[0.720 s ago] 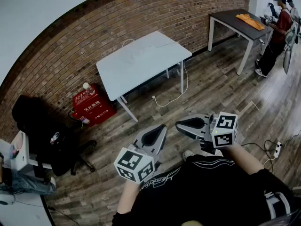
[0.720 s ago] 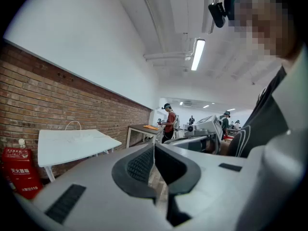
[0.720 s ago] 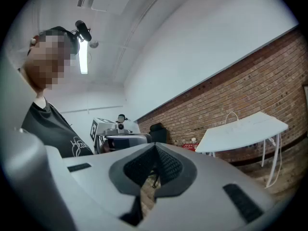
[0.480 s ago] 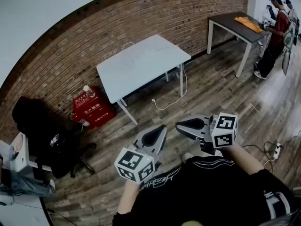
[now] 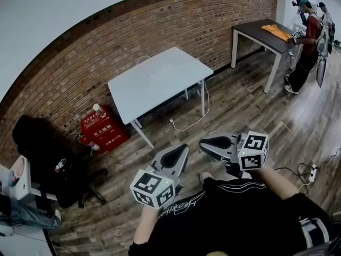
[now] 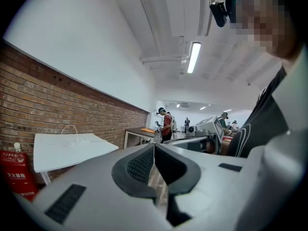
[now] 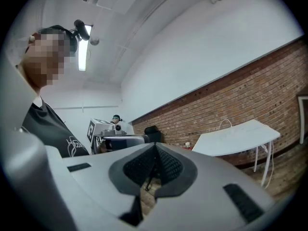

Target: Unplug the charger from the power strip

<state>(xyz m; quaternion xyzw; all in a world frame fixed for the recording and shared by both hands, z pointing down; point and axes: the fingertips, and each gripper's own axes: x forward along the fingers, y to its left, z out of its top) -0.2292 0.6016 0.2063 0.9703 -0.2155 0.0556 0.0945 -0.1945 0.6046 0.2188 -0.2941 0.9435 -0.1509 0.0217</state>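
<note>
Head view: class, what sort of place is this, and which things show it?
Probably a shared workroom or lab: a brick wall, a bare white table, and a power strip lying on the wooden floor.

The head view looks steeply down from above onto the wooden floor [image 5: 240, 105]. The left gripper [image 5: 183, 149] and right gripper [image 5: 204, 143] are close beneath it, and the white table [image 5: 160, 76] stands farther off by the brick wall [image 5: 133, 36]. Each gripper view sits low behind its own jaws, facing roughly level across the room (the other gripper shows alongside). All three share the white table and brick wall.
</note>
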